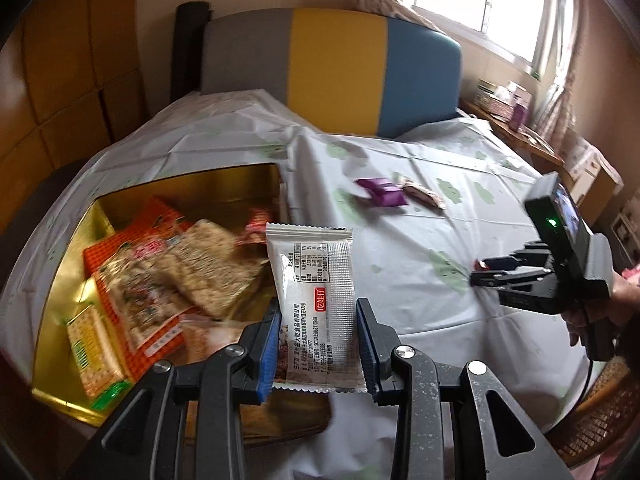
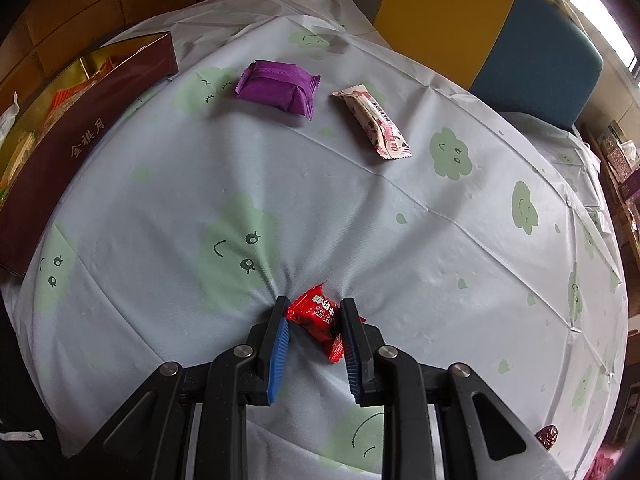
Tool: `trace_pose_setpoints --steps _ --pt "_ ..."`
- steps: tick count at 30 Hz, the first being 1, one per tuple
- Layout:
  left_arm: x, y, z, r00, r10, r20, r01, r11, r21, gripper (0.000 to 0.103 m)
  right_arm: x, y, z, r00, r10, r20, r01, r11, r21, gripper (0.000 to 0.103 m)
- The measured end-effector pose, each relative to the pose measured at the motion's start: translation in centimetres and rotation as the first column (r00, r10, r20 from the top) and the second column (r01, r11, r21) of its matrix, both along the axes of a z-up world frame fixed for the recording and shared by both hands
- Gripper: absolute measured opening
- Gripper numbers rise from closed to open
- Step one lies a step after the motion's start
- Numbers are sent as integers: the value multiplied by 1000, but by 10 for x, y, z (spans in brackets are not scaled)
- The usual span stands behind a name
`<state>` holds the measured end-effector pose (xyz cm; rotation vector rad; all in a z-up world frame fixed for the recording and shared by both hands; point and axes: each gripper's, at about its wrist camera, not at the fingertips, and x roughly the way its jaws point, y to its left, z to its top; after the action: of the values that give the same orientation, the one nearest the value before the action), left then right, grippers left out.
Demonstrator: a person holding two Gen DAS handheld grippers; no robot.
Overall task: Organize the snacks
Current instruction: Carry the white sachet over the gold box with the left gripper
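My left gripper (image 1: pixel 316 308) is shut on a white snack packet (image 1: pixel 314 300), held upright beside the gold-lined box (image 1: pixel 56 280) that holds several orange and tan snack packs. My right gripper (image 2: pixel 314 306) is down on the tablecloth with its jaws closed around a small red candy packet (image 2: pixel 318 314); it also shows in the left wrist view (image 1: pixel 482 272). A purple packet (image 2: pixel 278 88) and a pink-and-white bar (image 2: pixel 374 120) lie farther back on the table; both show in the left wrist view, purple packet (image 1: pixel 382 192).
The box's maroon outer wall (image 2: pixel 76 148) stands at the left of the round table, which has a cloud-print cloth (image 2: pixel 400 240). A grey, yellow and blue chair back (image 1: pixel 336 68) stands behind. A dark red date (image 2: pixel 547 435) lies near the table's right edge. Shelves with boxes stand at far right.
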<state>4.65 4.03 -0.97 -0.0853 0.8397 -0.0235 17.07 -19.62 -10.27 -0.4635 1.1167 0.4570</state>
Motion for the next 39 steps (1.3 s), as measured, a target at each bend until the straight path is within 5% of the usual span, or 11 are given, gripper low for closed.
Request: trace_pose_setpoints --steps 9,16,21,30,39 --pt "-14 79 0 983 181 -25 -182 980 -84 35 1 0 0 1000 -2 -2 2 1000 1 25" --pt "-37 167 7 920 389 -38 -389 901 -192 35 1 0 0 1000 1 -2 -1 1000 -4 25" --pt "-47 198 2 890 452 -63 -451 849 -275 35 0 1 0 1000 7 3 -7 1000 -12 25" --pt "-27 164 -28 928 354 -117 -373 898 -233 37 -1 2 0 1000 5 9 -4 1000 -19 25" --pt "-22 153 -55 918 349 -188 -377 916 -137 37 -2 3 1 1000 3 12 -2 1000 -23 25"
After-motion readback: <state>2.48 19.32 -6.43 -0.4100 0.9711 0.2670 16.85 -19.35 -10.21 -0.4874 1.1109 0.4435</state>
